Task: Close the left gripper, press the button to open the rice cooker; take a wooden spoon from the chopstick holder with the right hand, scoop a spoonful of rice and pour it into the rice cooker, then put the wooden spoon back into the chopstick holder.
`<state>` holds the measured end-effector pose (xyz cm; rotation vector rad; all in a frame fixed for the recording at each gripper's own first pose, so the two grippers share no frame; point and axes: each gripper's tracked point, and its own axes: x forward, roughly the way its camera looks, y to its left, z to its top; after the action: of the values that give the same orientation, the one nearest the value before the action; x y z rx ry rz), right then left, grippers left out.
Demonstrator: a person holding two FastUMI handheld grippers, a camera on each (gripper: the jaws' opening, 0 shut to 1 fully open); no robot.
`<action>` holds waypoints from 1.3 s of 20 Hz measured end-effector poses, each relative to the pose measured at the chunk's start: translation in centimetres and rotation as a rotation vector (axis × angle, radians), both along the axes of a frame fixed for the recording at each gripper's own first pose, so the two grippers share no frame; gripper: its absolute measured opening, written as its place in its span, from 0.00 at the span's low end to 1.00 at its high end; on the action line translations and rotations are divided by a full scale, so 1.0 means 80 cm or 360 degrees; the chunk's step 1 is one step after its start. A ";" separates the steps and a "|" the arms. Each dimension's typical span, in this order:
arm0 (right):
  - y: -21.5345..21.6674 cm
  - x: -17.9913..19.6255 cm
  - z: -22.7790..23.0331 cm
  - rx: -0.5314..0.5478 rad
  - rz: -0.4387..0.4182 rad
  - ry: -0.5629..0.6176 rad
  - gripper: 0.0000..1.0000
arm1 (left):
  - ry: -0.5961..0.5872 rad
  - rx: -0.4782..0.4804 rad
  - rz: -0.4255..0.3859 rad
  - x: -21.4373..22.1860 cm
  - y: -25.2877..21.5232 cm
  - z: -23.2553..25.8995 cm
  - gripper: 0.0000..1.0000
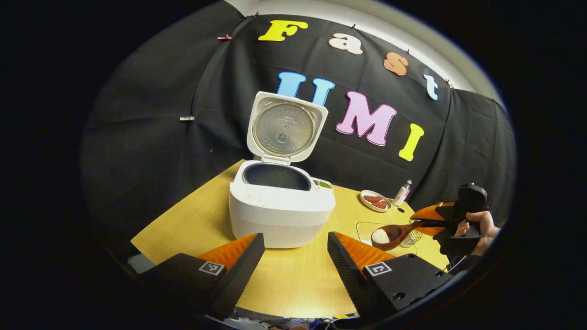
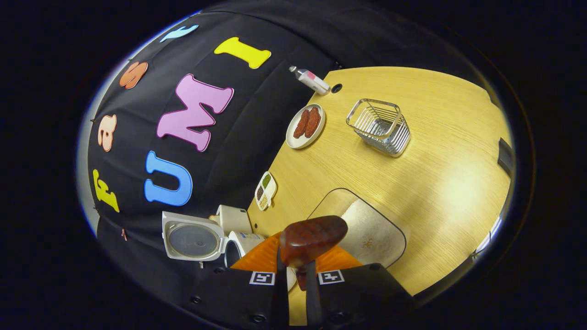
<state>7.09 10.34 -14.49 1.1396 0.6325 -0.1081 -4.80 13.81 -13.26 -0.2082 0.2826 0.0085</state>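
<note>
You are working in a staged recording booth dressed as a small kitchen corner, not a real home kitchen. Black cloth (image 1: 151, 137) hangs pinned as the back and side walls around a pale wooden worktop (image 1: 197, 220). On that worktop you have kitchen props: a white rice cooker (image 1: 279, 206) with its lid up, a small plate of reddish food (image 2: 306, 126), a divided dish of grains (image 2: 265, 190), a wire chopstick holder (image 2: 380, 126), a clear tray of rice (image 2: 367, 231) and a little bottle (image 2: 311, 79). The orange-and-black fingers (image 1: 238, 256) carrying square printed markers also mark it as a data-collection set.
</note>
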 end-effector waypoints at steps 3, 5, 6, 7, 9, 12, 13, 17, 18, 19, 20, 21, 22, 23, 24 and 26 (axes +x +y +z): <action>0.015 0.013 0.024 0.0065 0.0024 -0.0035 0.19 | 0.0005 -0.0025 0.0020 -0.003 0.000 -0.003 0.95; 0.031 0.027 0.041 0.0129 0.0038 -0.0058 0.19 | 0.0001 -0.0031 0.0035 -0.005 0.002 -0.005 0.95; 0.041 0.035 0.051 0.0150 0.0055 -0.0077 0.19 | -0.0001 -0.0025 0.0045 -0.006 0.006 -0.004 0.95; 0.050 0.041 0.059 0.0154 0.0076 -0.0096 0.19 | -0.0001 -0.0021 0.0057 -0.007 0.010 -0.005 0.95; 0.071 0.052 0.074 0.0149 0.0123 -0.0132 0.19 | 0.0003 -0.0029 0.0066 -0.009 0.013 -0.006 0.95; 0.105 0.063 0.098 0.0210 0.0168 -0.0174 0.19 | 0.0008 -0.0025 0.0090 -0.010 0.026 -0.011 0.95; 0.116 0.069 0.105 0.0227 0.0184 -0.0181 0.19 | 0.0006 -0.0028 0.0098 -0.010 0.030 -0.009 0.95; 0.156 0.089 0.128 0.0251 0.0234 -0.0215 0.19 | 0.0003 -0.0020 0.0118 -0.009 0.042 -0.010 0.95; 0.166 0.094 0.134 0.0259 0.0248 -0.0224 0.19 | -0.0001 -0.0015 0.0125 -0.008 0.046 -0.010 0.95; 0.178 0.101 0.139 0.0264 0.0261 -0.0234 0.19 | -0.0003 -0.0014 0.0132 -0.008 0.050 -0.009 0.95; 0.190 0.106 0.146 0.0263 0.0274 -0.0248 0.19 | -0.0005 -0.0018 0.0140 -0.007 0.054 -0.009 0.95; 0.203 0.113 0.151 0.0256 0.0288 -0.0263 0.19 | -0.0006 -0.0025 0.0151 -0.007 0.058 -0.010 0.95; 0.215 0.119 0.156 0.0232 0.0306 -0.0286 0.19 | -0.0004 -0.0033 0.0161 -0.008 0.062 -0.011 0.95; 0.229 0.126 0.159 0.0197 0.0330 -0.0310 0.19 | 0.0000 -0.0038 0.0172 -0.008 0.067 -0.012 0.95; 0.241 0.131 0.163 0.0157 0.0350 -0.0334 0.19 | 0.0003 -0.0040 0.0192 -0.009 0.074 -0.013 0.95; 0.269 0.142 0.166 0.0099 0.0392 -0.0375 0.19 | -0.0004 -0.0064 0.0240 -0.012 0.088 -0.013 0.95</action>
<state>18.43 31.85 -1.17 1.1056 0.5632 0.2548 -5.75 20.83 -14.29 -0.2692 0.2645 0.1517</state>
